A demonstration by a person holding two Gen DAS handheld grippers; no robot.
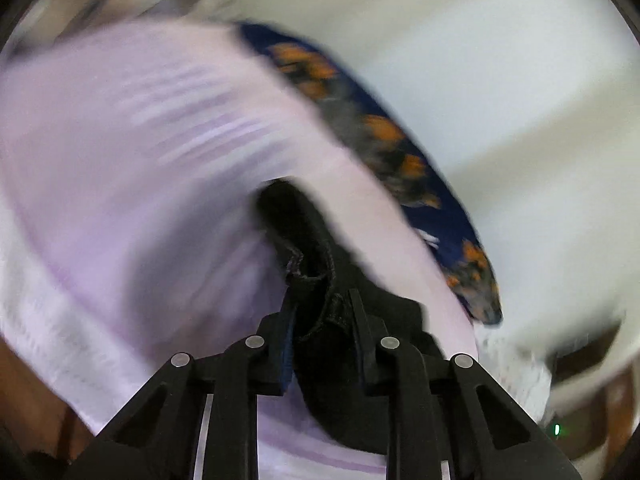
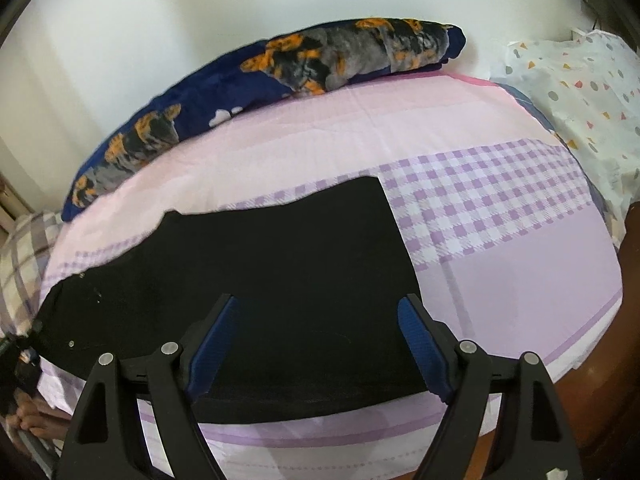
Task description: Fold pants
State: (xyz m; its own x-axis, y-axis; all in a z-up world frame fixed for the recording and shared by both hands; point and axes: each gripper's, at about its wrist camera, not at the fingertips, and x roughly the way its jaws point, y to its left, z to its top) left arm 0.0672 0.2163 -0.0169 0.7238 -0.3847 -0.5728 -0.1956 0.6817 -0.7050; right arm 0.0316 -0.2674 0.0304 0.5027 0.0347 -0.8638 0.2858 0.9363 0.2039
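Observation:
The black pants point(image 2: 256, 264) lie flat across the pink and lilac bed sheet point(image 2: 500, 280) in the right wrist view, reaching from the left edge to about the middle. My right gripper point(image 2: 320, 316) is open, its blue-padded fingers point(image 2: 214, 344) spread just above the pants' near part. In the left wrist view, which is motion-blurred, my left gripper point(image 1: 322, 300) is shut on a bunched edge of the black pants point(image 1: 316, 264) and holds it above the sheet point(image 1: 140, 160).
A navy blanket with orange and grey print point(image 2: 280, 68) lies along the bed's far side by the white wall, and shows blurred in the left wrist view point(image 1: 380, 132). A white dotted pillow point(image 2: 580, 92) sits at the right. The brown bed frame point(image 2: 600, 380) runs along the near right.

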